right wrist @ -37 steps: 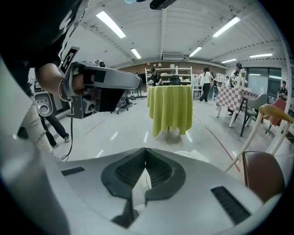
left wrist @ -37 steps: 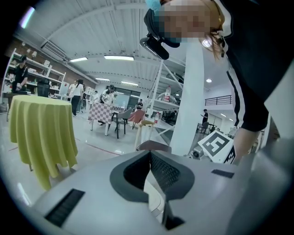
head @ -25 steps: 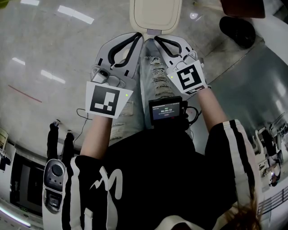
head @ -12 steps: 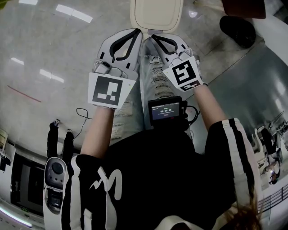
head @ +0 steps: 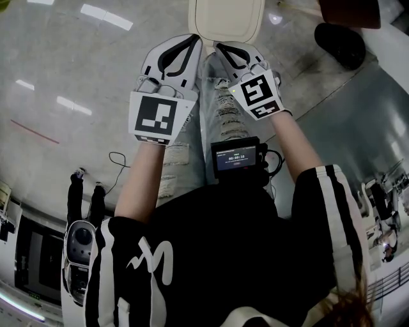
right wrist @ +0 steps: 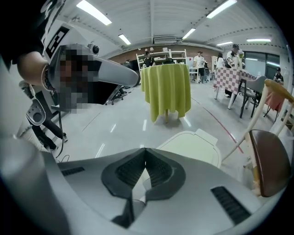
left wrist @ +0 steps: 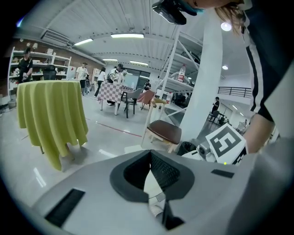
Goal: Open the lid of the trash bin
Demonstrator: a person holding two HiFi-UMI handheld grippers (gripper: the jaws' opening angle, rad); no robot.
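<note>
With jaws clenched on nothing, the left gripper (head: 190, 40) and right gripper (head: 222, 48) flank the cream plastic trash-bin lid (head: 225, 18), probably light, stiff and slick, best lifted under its near rim.

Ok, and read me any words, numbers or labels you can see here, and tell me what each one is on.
Small screen at the person's waist: a row of digits, too small to read.
Marker cube on the left gripper: black-and-white squares, no letters.
Marker cube on the right gripper: the same, no letters.
No other text is readable.
</note>
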